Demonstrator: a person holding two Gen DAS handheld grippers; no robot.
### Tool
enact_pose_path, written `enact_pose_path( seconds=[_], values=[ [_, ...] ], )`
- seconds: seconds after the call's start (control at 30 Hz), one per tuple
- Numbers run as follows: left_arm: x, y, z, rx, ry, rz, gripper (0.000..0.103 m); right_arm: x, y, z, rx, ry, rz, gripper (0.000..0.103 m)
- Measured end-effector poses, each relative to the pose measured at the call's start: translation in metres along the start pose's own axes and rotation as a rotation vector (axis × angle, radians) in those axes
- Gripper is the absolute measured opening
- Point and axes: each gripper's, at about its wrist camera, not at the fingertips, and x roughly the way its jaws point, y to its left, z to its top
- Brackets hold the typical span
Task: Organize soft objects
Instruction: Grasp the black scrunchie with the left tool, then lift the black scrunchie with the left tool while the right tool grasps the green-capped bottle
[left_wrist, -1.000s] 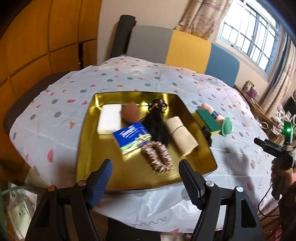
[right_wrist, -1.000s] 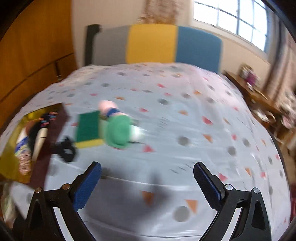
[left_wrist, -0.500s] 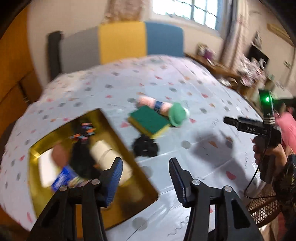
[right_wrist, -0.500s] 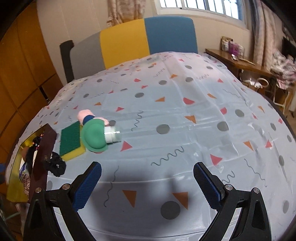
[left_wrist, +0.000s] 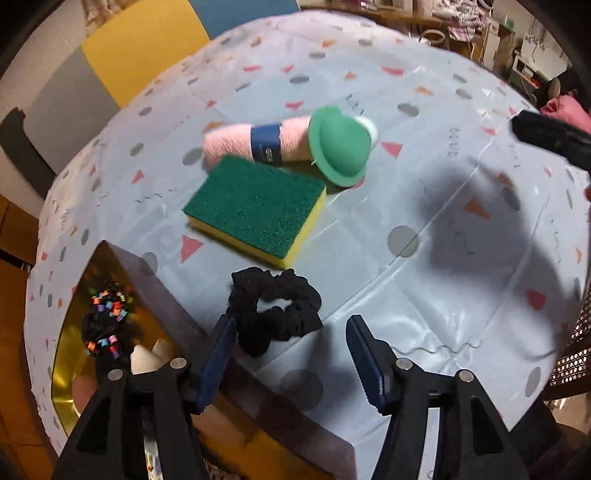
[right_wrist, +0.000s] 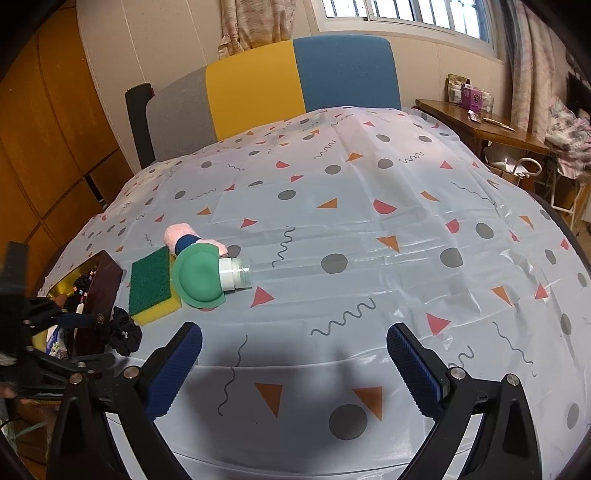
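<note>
A black scrunchie (left_wrist: 275, 314) lies on the spotted tablecloth beside the gold tray (left_wrist: 70, 343). My left gripper (left_wrist: 291, 358) points steeply down at it. Its jaws are opening, and the scrunchie sits just beyond the fingertips, near the left finger (left_wrist: 221, 350), unpressed. Behind it lie a green-and-yellow sponge (left_wrist: 255, 206), a pink rolled towel with a blue band (left_wrist: 236, 142) and a green hat-shaped puff on a white jar (left_wrist: 341, 147). My right gripper (right_wrist: 295, 365) hovers open and empty over bare cloth, right of the sponge (right_wrist: 151, 280) and scrunchie (right_wrist: 123, 330).
The tray has a dark raised rim (left_wrist: 177, 314) and holds a black hairpiece with coloured beads (left_wrist: 107, 321) and a cream roll (left_wrist: 147, 356). A grey, yellow and blue chair back (right_wrist: 295, 85) stands behind the table. A wooden side table (right_wrist: 480, 125) is at the right.
The left gripper swung from above the tray rightward and down to the black scrunchie; its jaws narrowed, then widened. The right gripper rolled slightly and stayed over the same cloth.
</note>
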Motion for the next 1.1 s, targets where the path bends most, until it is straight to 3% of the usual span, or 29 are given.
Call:
enact_pose_path(
  seconds=[0.17,0.2,0.23,0.3,0.33,0.37,0.43,0.53,0.67,0.83,0.9,1.0,1.1],
  values=[
    [0.021,0.006,0.011,-0.010,0.069,-0.018,0.063,-0.003,-0.001,0.003,0.011,-0.010,0.020,0.101],
    [0.025,0.006,0.012,-0.012,0.078,-0.018,0.056,-0.003,-0.001,0.003,0.014,-0.011,0.021,0.101],
    [0.028,0.006,0.012,-0.012,0.085,-0.011,0.039,-0.003,-0.001,0.004,0.016,-0.010,0.027,0.102],
    [0.030,0.003,0.011,0.008,0.073,0.010,0.030,-0.004,-0.001,0.004,0.011,-0.016,0.020,0.102],
    [0.028,0.002,0.010,0.014,0.056,0.006,0.019,-0.004,-0.001,0.004,0.008,-0.019,0.019,0.102],
    [0.024,-0.001,0.008,0.020,0.038,-0.015,0.014,-0.004,0.000,0.005,0.002,-0.022,0.019,0.102],
    [0.017,-0.005,0.004,0.032,0.000,0.002,0.013,-0.004,0.000,0.005,-0.002,-0.022,0.012,0.102],
    [-0.001,-0.008,-0.007,0.009,-0.060,-0.030,0.012,-0.001,-0.002,0.003,-0.002,-0.006,-0.004,0.102],
    [-0.028,-0.015,-0.024,-0.058,-0.145,-0.153,0.012,0.000,-0.004,0.002,0.004,-0.002,-0.019,0.102],
    [-0.042,-0.059,-0.040,-0.076,-0.211,-0.243,0.012,0.000,-0.005,0.001,0.005,0.002,-0.030,0.101],
    [-0.040,-0.078,-0.050,-0.083,-0.224,-0.240,0.012,0.000,-0.004,0.000,-0.005,0.004,-0.032,0.101],
    [-0.026,-0.087,-0.057,-0.130,-0.214,-0.238,0.021,0.001,-0.002,-0.001,-0.013,0.008,-0.040,0.101],
    [-0.015,-0.087,-0.057,-0.187,-0.203,-0.220,0.044,0.001,-0.004,-0.002,-0.009,0.011,-0.041,0.101]
  ],
)
